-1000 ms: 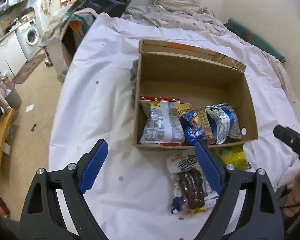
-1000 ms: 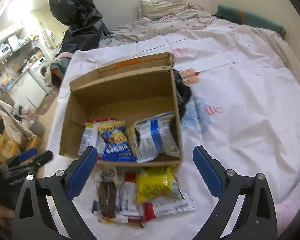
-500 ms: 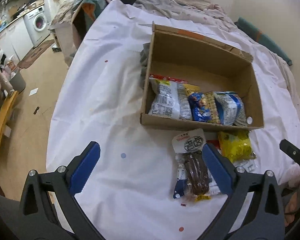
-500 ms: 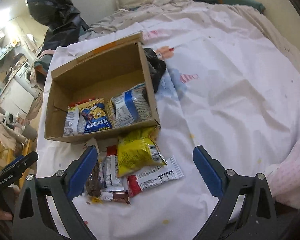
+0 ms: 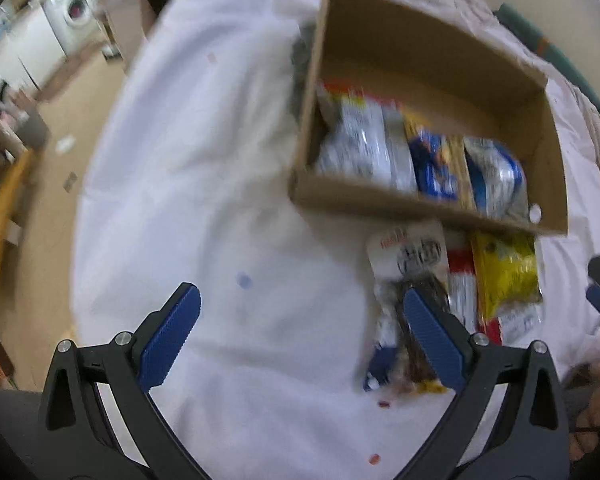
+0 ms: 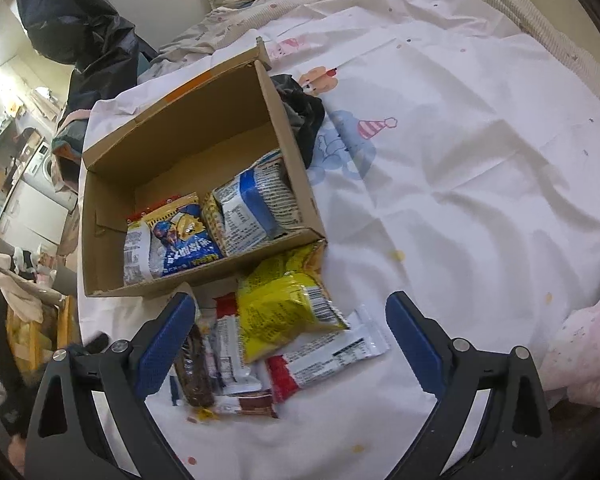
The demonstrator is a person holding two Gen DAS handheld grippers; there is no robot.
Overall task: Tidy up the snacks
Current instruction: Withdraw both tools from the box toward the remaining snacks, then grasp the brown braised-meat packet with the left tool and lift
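Cardboard box (image 6: 300, 184) on white bedsheet (image 6: 480, 184) holds three packs; blue bag (image 6: 184, 248) print unreadable. Yellow bag (image 6: 284, 308) and white wrapper (image 6: 336, 354) lie just outside it. Left gripper (image 5: 300, 322) and right gripper (image 6: 290, 330): jaws apart, empty.

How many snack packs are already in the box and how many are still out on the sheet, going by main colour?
In the cardboard box:
white and red pack: 1
blue pack: 1
white and blue pack: 1

On the sheet:
yellow pack: 1
red and white pack: 1
dark brown pack: 1
Others underneath, partly hidden: at least 2

Total: at least 8
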